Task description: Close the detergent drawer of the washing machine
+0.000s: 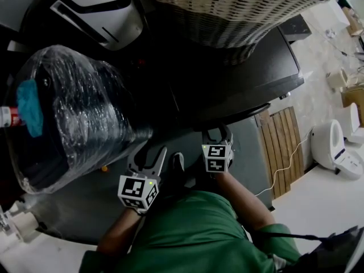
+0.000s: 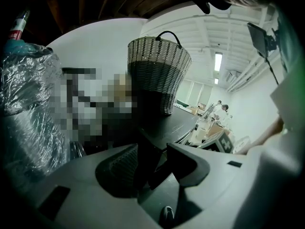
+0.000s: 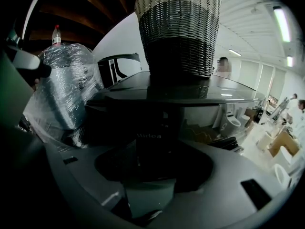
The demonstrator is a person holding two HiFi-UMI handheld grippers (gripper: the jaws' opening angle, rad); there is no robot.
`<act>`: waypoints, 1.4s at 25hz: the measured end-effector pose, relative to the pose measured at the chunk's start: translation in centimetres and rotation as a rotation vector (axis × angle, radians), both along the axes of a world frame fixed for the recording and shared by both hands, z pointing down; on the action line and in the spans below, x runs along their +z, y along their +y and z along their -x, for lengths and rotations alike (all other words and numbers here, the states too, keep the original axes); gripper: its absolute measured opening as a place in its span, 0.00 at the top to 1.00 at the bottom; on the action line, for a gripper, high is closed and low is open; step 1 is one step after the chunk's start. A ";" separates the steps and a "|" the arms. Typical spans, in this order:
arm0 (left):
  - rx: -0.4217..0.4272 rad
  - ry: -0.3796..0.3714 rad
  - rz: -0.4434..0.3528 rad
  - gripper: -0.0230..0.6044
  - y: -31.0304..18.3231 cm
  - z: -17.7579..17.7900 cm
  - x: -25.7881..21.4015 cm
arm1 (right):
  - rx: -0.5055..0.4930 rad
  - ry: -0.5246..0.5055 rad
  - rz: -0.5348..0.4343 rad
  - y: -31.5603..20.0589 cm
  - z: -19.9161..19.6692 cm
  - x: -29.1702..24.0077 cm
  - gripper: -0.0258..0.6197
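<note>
Looking steeply down on a broad dark-grey washing machine (image 1: 256, 78) with a glossy flat top, carrying a tall woven wicker basket (image 1: 227, 10), pale at the rim and darker lower down. Standing just beside a bulky dark bundle (image 1: 74, 112) wrapped in clear plastic film, off to the left. Facing, in the right gripper view, a dark rectangular detergent drawer (image 3: 143, 123) with a brand word on its front, sitting under the machine's top edge and seeming to be jutting forward a little, though not showing how far. Holding the right tongs (image 1: 218, 134) straight at that drawer front, jaws spread apart and gripping nothing, the panel lying just ahead of them; not showing clearly whether touching it. Holding the left tongs (image 1: 149, 159) lower and further left, near the machine's front but aside from the drawer, jaws likewise parted and empty. Judging the step in hand: lining up for the push, the closing itself probably not yet done. Most likely calling next for a straight, level shove into the machine with the right tongs, pressing near the middle of the drawer front and so avoiding skewing or jamming it.
</note>
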State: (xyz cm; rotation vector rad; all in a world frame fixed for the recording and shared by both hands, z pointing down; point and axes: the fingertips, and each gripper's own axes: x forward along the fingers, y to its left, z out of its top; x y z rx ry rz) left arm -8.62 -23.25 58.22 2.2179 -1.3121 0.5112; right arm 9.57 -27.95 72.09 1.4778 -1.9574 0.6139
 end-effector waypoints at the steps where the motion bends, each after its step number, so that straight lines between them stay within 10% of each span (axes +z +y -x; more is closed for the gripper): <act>1: -0.001 0.001 0.000 0.64 -0.1 0.0 0.0 | 0.002 0.000 0.000 0.0 0.0 0.0 0.58; 23: 0.013 0.023 -0.024 0.64 -0.1 -0.2 -0.6 | -0.051 0.011 0.009 -0.2 0.0 -0.4 0.58; 35: 0.037 0.041 -0.126 0.64 -0.4 -1.2 -3.9 | -0.080 0.032 -0.231 0.7 -1.1 -12.5 0.61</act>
